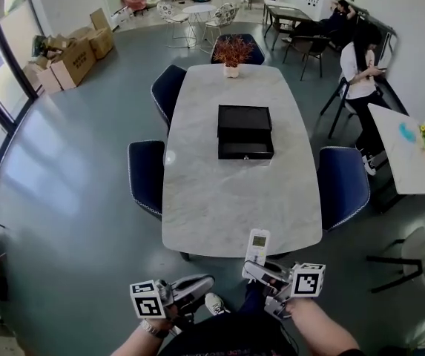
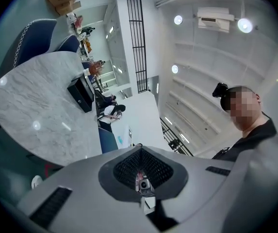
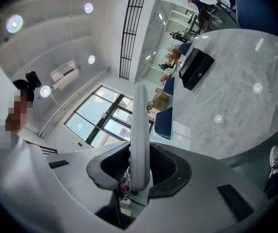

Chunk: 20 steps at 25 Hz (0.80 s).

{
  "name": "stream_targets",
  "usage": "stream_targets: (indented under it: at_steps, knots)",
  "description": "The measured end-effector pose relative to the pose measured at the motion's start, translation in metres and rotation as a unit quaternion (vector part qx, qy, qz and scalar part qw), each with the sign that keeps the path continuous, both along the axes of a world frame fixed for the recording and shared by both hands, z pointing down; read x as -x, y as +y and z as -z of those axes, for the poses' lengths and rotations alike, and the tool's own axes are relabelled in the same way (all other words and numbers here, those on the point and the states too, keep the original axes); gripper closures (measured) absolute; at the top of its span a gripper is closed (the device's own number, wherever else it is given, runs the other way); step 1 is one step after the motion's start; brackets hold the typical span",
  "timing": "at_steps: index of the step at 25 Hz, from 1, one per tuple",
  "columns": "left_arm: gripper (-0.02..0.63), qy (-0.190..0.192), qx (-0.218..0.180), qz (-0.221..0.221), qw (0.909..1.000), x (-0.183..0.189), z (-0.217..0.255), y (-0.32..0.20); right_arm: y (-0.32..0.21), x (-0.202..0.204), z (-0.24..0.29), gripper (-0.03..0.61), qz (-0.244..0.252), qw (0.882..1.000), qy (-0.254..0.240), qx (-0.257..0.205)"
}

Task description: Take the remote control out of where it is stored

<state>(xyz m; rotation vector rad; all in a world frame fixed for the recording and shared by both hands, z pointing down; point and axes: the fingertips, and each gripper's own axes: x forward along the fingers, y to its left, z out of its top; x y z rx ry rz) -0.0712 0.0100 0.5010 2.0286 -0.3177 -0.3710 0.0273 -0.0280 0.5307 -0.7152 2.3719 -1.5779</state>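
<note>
Clamps remote control point(image 1: 257, 245) in right gripper point(image 1: 261, 268) to carry it clear of black box point(image 1: 245, 132) at twelve o'clock; carries left gripper point(image 1: 208, 279) closed, empty.

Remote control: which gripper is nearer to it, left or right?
Right. The right gripper is clamped on the lower end of the remote control, by the near edge of the table. The left gripper is off to its left, empty, not touching it.
</note>
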Motion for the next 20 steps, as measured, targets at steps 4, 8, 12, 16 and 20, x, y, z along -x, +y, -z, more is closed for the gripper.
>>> stream_targets:
  at_steps: [4,8,12,16,20]
  knots:
    - [0.607,0.005,0.001,-0.019,0.9998,-0.004,0.0,0.012,0.032,0.007,0.006,0.465,-0.012,1.0,-0.018,0.009]
    - [0.607,0.018,-0.009,-0.028,0.9994,-0.011,0.007,0.019,0.059,0.011,0.017,0.465,-0.017,0.999,-0.03,0.007]
    - [0.607,0.025,-0.011,-0.032,0.9991,-0.016,0.011,0.025,0.075,0.012,0.025,0.465,-0.011,1.0,-0.019,-0.005]
    - [0.607,0.025,-0.011,-0.035,0.999,-0.021,0.008,0.032,0.085,0.011,0.026,0.465,-0.016,0.999,-0.052,0.001]
    - [0.607,0.025,-0.008,-0.033,0.9991,-0.026,0.007,0.037,0.096,0.011,0.024,0.465,-0.008,0.998,-0.069,0.008]
